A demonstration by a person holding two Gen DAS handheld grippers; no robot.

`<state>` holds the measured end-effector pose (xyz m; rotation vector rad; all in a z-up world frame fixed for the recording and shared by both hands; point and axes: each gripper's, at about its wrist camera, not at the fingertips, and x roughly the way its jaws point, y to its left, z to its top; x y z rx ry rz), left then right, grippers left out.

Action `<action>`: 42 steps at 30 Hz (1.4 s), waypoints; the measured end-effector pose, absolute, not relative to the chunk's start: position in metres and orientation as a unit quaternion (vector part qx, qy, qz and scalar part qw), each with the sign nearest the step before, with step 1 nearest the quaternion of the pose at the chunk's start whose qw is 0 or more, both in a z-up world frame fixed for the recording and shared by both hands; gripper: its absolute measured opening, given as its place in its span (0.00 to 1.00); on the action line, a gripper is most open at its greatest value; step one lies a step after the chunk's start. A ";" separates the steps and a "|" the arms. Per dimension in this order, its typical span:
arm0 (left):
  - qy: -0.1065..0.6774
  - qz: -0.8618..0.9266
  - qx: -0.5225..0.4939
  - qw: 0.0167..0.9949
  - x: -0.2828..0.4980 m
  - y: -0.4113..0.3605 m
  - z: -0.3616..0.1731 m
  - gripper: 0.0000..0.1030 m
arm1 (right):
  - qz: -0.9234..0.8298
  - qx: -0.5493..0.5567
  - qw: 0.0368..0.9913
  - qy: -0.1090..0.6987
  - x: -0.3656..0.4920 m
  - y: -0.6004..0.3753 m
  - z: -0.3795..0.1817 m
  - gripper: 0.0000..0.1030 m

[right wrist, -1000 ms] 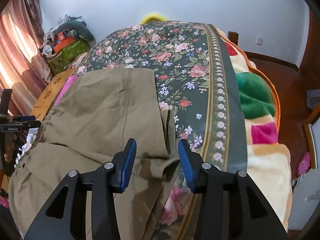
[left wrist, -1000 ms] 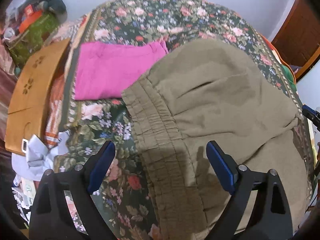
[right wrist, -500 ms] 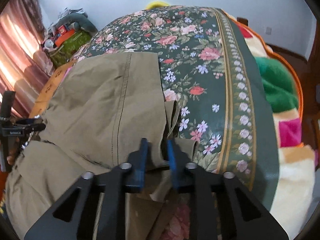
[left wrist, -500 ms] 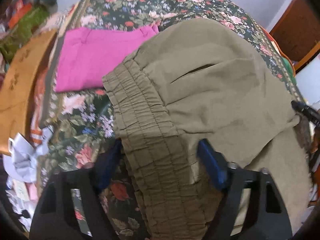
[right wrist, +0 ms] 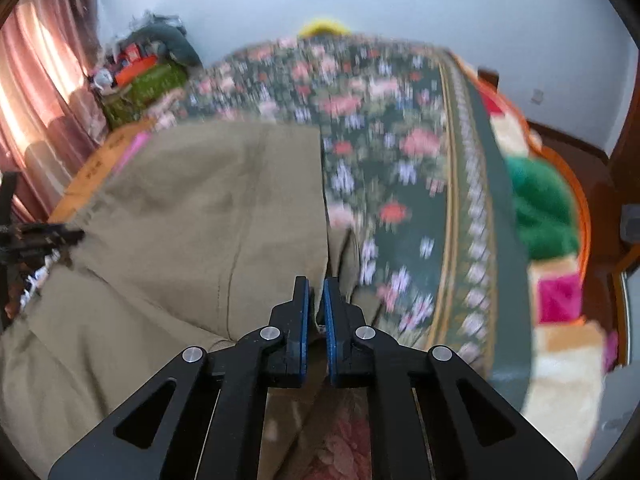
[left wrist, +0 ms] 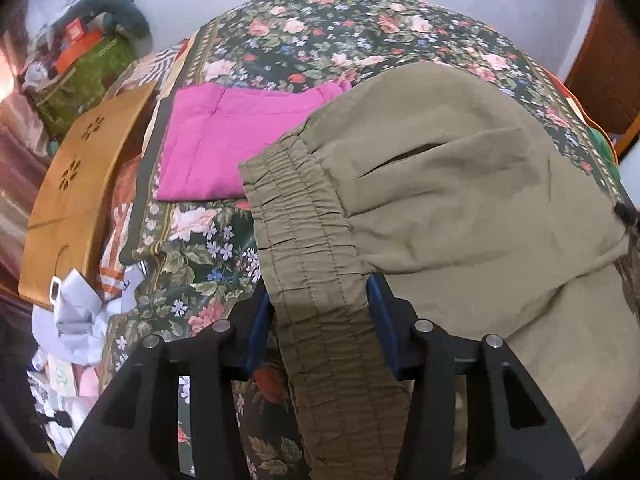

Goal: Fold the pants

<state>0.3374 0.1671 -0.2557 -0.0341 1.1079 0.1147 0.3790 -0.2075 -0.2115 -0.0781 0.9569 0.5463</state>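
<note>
Olive-khaki pants (left wrist: 460, 208) lie folded over on a floral bedspread (left wrist: 360, 36). My left gripper (left wrist: 320, 312) is shut on their elastic waistband (left wrist: 304, 248), which is bunched between the blue pads and lifted off the bed. In the right wrist view the same pants (right wrist: 192, 216) fill the left half. My right gripper (right wrist: 316, 304) is shut on the pants' right edge near the hem, pads almost touching. The left gripper's tip (right wrist: 36, 236) shows at the far left edge.
Folded pink pants (left wrist: 236, 140) lie beyond the waistband. A wooden board (left wrist: 76, 184) and cluttered bags (left wrist: 80, 60) stand left of the bed. Crumpled paper (left wrist: 76, 312) lies lower left. A green and cream blanket (right wrist: 548, 208) hangs on the bed's right side.
Both grippers closed onto the pants: the left on the waistband, the right on the side edge. Both have lifted the fabric; the right view is now motion-blurred.
</note>
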 end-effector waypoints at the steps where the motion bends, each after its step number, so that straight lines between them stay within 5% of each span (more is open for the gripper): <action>1: 0.526 0.055 -0.021 0.849 0.337 0.168 -0.257 0.47 | 0.256 -0.038 0.847 0.464 0.380 -0.206 -0.219 0.06; 14: 0.529 0.038 0.003 0.848 0.337 0.169 -0.230 0.54 | 0.256 -0.050 0.854 0.451 0.377 -0.208 -0.185 0.07; 19: 0.493 0.049 -0.008 0.869 0.341 0.182 -0.193 0.69 | 0.272 -0.037 0.868 0.414 0.380 -0.203 -0.145 0.09; 25: 0.472 0.072 -0.021 0.878 0.361 0.204 -0.173 0.77 | 0.274 -0.030 0.886 0.372 0.403 -0.187 -0.118 0.39; 30: 0.492 0.080 -0.035 0.866 0.384 0.219 -0.189 0.81 | 0.281 -0.034 0.881 0.378 0.430 -0.164 -0.125 0.48; 42: 0.561 0.060 -0.106 0.819 0.427 0.234 -0.262 0.81 | 0.269 -0.043 0.846 0.458 0.504 -0.120 -0.197 0.48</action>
